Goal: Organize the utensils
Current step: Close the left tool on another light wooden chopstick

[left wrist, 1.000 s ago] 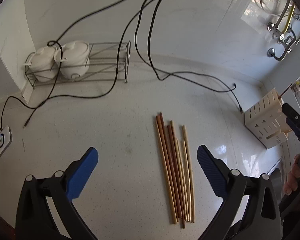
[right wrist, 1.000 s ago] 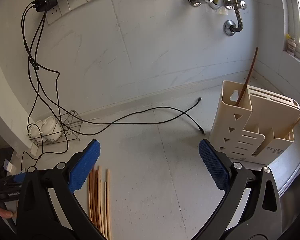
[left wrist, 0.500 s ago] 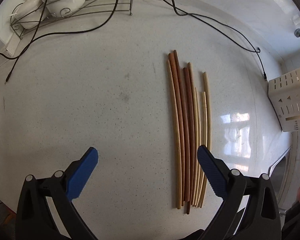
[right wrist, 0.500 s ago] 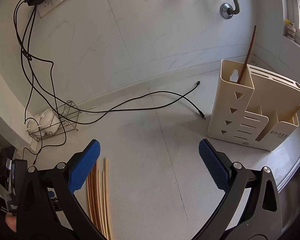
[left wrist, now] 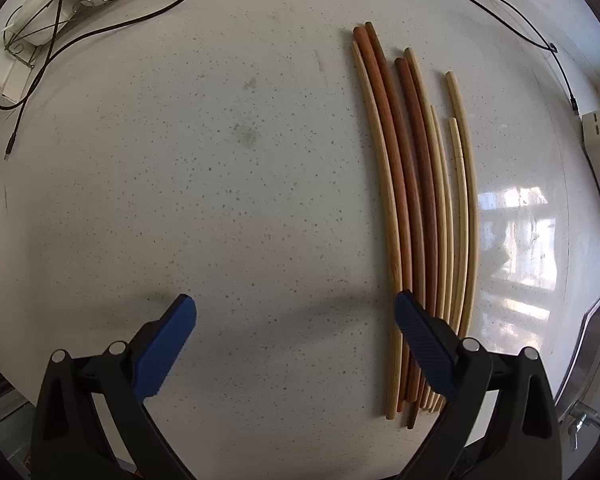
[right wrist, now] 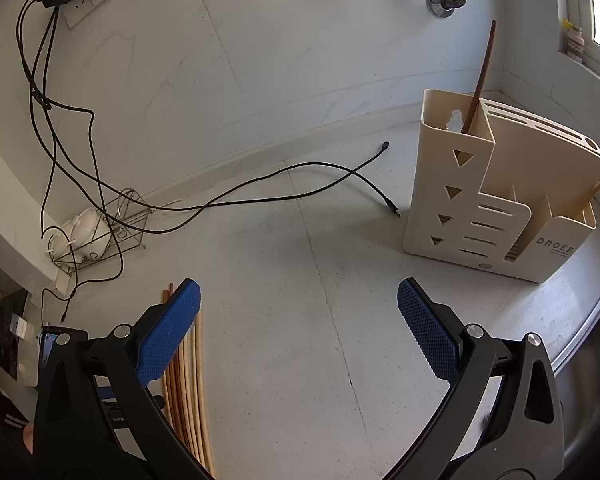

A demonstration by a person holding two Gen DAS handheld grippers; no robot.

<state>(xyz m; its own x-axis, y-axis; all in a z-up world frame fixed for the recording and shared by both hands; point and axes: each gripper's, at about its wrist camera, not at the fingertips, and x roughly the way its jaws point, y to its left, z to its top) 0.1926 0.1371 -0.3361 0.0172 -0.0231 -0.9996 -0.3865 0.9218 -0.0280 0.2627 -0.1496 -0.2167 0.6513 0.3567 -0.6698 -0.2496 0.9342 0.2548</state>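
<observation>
Black cables trailing across speckled worktop; wire rack holding white pots by wall; sockets above.

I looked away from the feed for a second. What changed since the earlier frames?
The left claw dropped close over the chopsticks, open, grasping nothing. The right claw tilted down slightly, also open. The chopsticks, the holder with two sticks in it, and the cables stayed put.
</observation>
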